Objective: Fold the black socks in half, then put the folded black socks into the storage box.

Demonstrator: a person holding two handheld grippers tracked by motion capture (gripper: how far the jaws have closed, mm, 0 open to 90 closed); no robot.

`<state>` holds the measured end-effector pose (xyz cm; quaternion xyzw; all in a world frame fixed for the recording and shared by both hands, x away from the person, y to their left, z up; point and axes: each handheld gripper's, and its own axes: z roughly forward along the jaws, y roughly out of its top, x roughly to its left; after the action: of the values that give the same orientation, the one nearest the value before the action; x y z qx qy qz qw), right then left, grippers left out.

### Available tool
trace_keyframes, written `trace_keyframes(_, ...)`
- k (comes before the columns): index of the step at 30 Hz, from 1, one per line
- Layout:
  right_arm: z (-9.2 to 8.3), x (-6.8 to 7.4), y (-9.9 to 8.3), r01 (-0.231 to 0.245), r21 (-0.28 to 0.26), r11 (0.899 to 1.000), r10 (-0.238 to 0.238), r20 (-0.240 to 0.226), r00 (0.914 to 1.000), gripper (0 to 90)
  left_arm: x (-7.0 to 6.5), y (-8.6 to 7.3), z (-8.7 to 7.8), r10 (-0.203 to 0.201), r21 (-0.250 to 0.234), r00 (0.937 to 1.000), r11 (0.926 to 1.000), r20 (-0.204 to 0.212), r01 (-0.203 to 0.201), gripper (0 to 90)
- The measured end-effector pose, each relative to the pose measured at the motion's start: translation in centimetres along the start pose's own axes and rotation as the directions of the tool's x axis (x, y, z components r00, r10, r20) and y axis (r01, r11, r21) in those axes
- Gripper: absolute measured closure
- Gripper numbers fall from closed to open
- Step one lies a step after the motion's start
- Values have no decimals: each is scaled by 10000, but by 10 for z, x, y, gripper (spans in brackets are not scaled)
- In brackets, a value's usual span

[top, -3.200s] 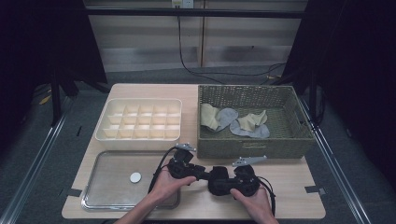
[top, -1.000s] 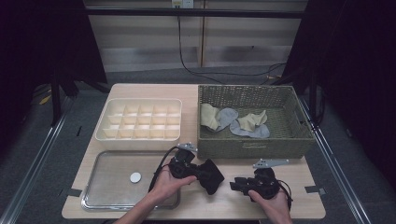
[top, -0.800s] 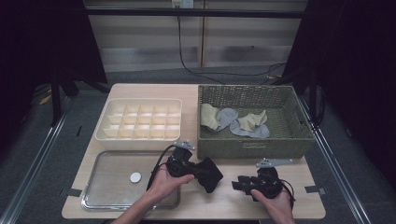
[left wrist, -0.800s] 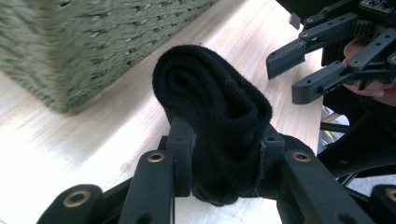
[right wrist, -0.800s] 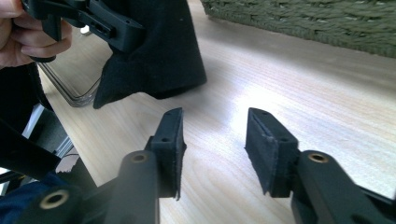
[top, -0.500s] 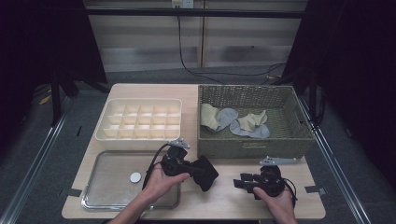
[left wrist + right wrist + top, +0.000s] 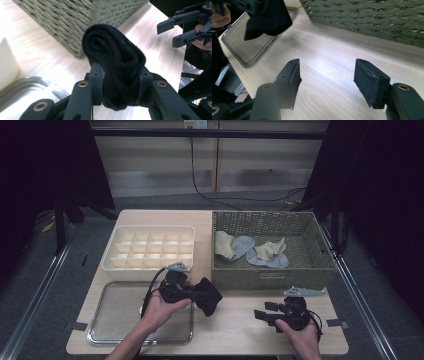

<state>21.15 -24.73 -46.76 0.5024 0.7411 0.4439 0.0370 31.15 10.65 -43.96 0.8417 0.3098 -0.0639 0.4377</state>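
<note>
Your left tool (image 7: 200, 295) clamps the folded black sock (image 7: 209, 296) above the tabletop (image 7: 235, 330), your right tool (image 7: 261, 315) at four o'clock has just been spreading empty, so next carry it toward the divided tray (image 7: 150, 245).

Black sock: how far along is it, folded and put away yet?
Done: the black sock is rolled into a bundle. In hand: the left gripper clamps it above the table; the right gripper, jaws just opened, holds nothing. Left: placing it; light socks wait in the basket.
</note>
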Motion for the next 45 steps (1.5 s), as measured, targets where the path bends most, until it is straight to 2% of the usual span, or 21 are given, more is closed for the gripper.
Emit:
trace_keyframes(7,-1,2,3,194,-257,9995,-192,91,9998,324,12,3,-16,-246,-239,9991,9994,-354,237,664)
trace_keyframes(10,-4,2,3,264,-366,9990,-257,218,9994,310,15,3,-24,-386,-470,9986,9982,-360,369,664)
trace_keyframes(17,-6,0,1,503,-500,9975,-476,541,9974,268,26,4,-41,-562,-657,9965,9965,-621,521,664)
trace_keyframes(27,-4,-1,4,591,-518,9969,-572,379,9976,160,42,1,-63,-1024,-1077,9905,9899,-915,924,663)
trace_keyframes(30,-5,1,3,502,-474,9976,-496,139,9987,181,46,1,-67,-996,-985,9900,9911,-995,898,663)
trace_keyframes(32,-5,0,2,449,-383,9983,-450,-25,9990,184,48,3,-70,-1025,-877,9872,9919,-1224,921,663)
trace_keyframes(35,-4,-2,-1,89,-387,9992,-86,71,9999,215,51,4,-76,-1112,-839,9844,9914,-1363,1004,663)
trace_keyframes(38,-1,-1,-3,142,-283,9995,-130,438,9990,218,58,5,-81,-1346,-975,9811,9878,-1387,1218,663)
trace_keyframes(40,2,1,-2,201,-222,9996,-193,375,9991,211,62,8,-84,-1432,-1042,9773,9863,-1562,1278,664)
trace_keyframes(45,3,3,2,277,-273,9992,-273,182,9995,202,71,21,-93,-1353,-1002,9713,9880,-1955,1174,664)
